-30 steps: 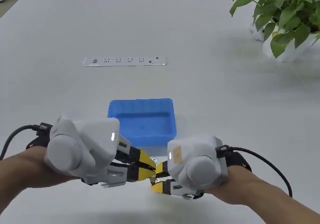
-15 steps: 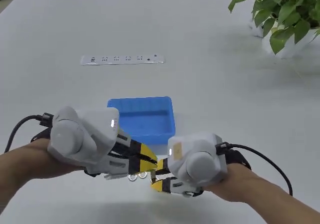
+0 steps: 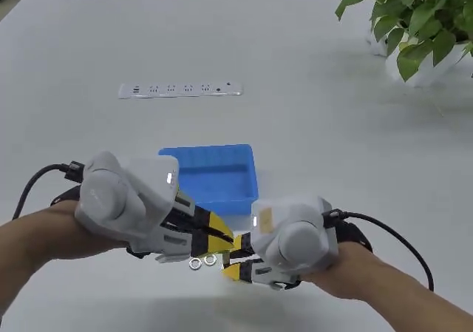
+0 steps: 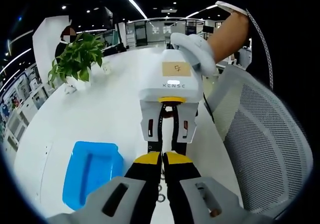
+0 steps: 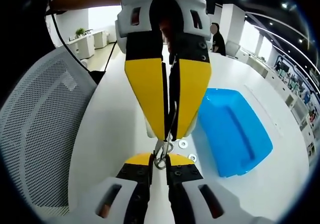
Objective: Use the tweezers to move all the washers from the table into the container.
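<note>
Now your left gripper [image 3: 225, 239] has its jaws pressed together on the tweezers [image 5: 162, 151], a thin metal strip that runs between the yellow jaws and pokes out past their tips. Your right gripper [image 3: 230, 271] faces it nose to nose, with the tips almost meeting. The free end of the tweezers reaches in between the right jaws, which stand a narrow gap apart. You cannot tell from these views whether they press on it.

Two washers [image 3: 194, 263] [image 3: 210, 259] lie side by side on the white table [image 3: 332, 125], just below the left gripper's jaws and on your near side of them. In the right gripper view they sit just past that gripper's tips, towards the container.

The blue container [image 3: 211, 152] sits open-topped on the table just beyond both grippers' tips, near the washers but apart from them. Well past the container lies a white power strip [image 3: 179, 89]. A potted plant [image 3: 414, 21] stands far off beyond and to the right of your right gripper. A mesh chair [image 4: 270, 149] shows behind the right gripper in the left gripper view.
</note>
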